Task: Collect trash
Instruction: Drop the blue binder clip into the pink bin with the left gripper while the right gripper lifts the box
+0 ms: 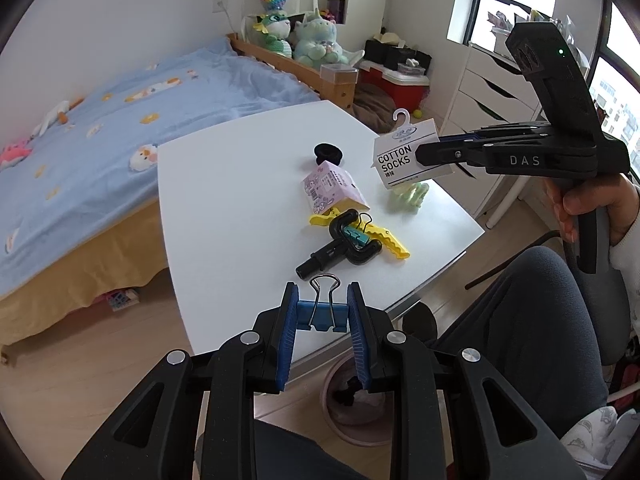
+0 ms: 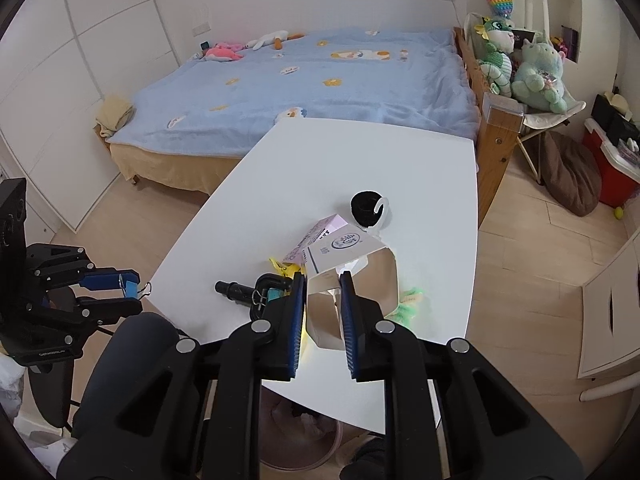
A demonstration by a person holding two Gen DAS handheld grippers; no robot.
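Observation:
My left gripper (image 1: 322,312) is shut on a blue binder clip (image 1: 321,315), held above the near edge of the white table (image 1: 224,200); both also show in the right wrist view, gripper (image 2: 134,290) and clip (image 2: 130,286). My right gripper (image 2: 323,280) is shut on a cardboard "Cotton Socks" sleeve (image 2: 352,256) with a white hook, held above the table; it shows in the left wrist view too, gripper (image 1: 420,156) and sleeve (image 1: 404,156). A pink bin (image 1: 352,404) stands on the floor under the table edge.
On the table lie a pink carton (image 1: 332,188), a black ring (image 1: 328,152), a yellow clip (image 1: 384,240), a black U-shaped tool (image 1: 340,248) with a teal clip, and a green fuzzy item (image 1: 408,198). A bed (image 1: 100,140) is left, drawers (image 1: 488,92) right, my legs nearby.

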